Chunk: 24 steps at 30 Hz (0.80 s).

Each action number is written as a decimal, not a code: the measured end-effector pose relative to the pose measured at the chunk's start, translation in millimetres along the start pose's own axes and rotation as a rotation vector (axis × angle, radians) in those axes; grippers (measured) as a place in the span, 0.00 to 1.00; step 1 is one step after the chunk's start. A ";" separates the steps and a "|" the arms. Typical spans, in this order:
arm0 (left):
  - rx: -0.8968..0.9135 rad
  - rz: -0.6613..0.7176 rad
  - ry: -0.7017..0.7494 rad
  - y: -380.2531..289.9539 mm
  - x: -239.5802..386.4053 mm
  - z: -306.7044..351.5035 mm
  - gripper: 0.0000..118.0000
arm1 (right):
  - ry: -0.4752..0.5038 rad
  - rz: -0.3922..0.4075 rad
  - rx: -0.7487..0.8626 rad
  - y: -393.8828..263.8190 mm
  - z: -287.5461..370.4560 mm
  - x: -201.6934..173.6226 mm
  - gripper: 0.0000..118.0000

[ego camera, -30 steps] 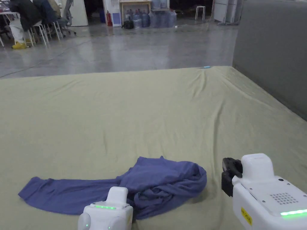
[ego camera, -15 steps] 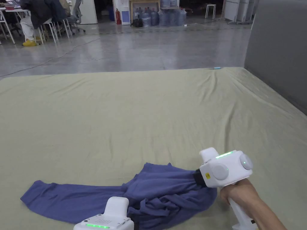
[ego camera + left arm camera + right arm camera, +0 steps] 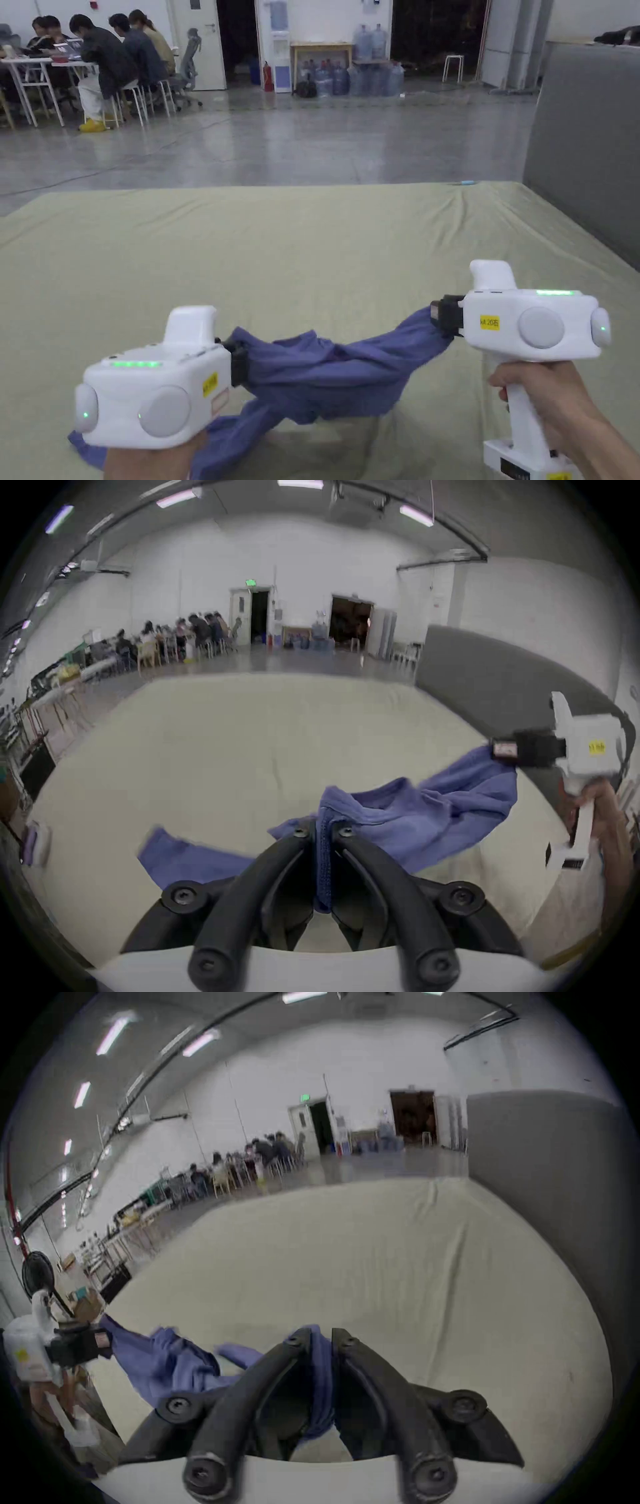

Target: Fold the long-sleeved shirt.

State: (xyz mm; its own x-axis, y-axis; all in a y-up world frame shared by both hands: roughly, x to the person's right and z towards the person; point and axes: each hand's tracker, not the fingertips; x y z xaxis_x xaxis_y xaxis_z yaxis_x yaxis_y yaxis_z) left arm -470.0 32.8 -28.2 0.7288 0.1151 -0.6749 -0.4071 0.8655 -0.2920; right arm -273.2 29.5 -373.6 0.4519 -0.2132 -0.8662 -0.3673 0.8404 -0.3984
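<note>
A blue long-sleeved shirt (image 3: 331, 375) hangs bunched between my two grippers, lifted above the olive sheet, with one end trailing down at the lower left. My left gripper (image 3: 240, 362) is shut on one edge of it; in the left gripper view the cloth (image 3: 398, 812) is pinched between the black jaws of that gripper (image 3: 322, 830). My right gripper (image 3: 437, 315) is shut on the opposite edge, and the right gripper view shows blue fabric (image 3: 320, 1373) clamped between its jaws (image 3: 320, 1335). A hand holds each gripper's handle.
A wide bed-like surface covered with an olive sheet (image 3: 312, 244) spreads ahead. A grey padded panel (image 3: 587, 137) stands along the right side. Beyond are a concrete floor, people seated at tables (image 3: 94, 69) at the far left, and water bottles (image 3: 350, 78) at the back wall.
Both grippers have closed on the shirt and raised it off the sheet, spreading it between them. The right gripper moved up and right. The head camera tilted up.
</note>
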 end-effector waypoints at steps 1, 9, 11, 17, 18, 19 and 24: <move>0.039 -0.007 0.010 22.8 -7.1 8.4 0.00 | -0.001 0.010 0.034 13.0 7.5 -7.5 0.06; 0.255 -0.106 0.082 189.7 -18.1 36.2 0.00 | -0.033 0.127 0.220 141.0 18.1 -84.5 0.06; 0.271 -0.123 0.143 231.4 -17.1 32.0 0.00 | -0.066 0.147 0.253 182.2 14.2 -100.0 0.06; 0.337 -0.096 0.180 346.8 -11.5 27.0 0.00 | -0.114 0.153 0.365 300.4 18.3 -121.5 0.06; 0.351 -0.116 0.200 360.2 -7.0 28.9 0.00 | -0.113 0.156 0.383 314.2 22.3 -122.7 0.06; 0.360 -0.130 0.207 370.2 -2.1 30.3 0.00 | -0.113 0.154 0.392 326.5 24.7 -123.8 0.06; 0.385 -0.138 0.176 378.1 7.2 21.5 0.00 | -0.136 0.159 0.413 337.0 22.3 -117.8 0.06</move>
State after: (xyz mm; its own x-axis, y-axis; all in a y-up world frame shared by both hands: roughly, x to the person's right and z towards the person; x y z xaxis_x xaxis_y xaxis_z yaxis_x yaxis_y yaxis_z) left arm -606.8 371.3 -129.0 0.6435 -0.0697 -0.7623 -0.0538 0.9893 -0.1359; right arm -432.1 348.9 -399.1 0.5285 -0.0213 -0.8487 -0.0982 0.9914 -0.0860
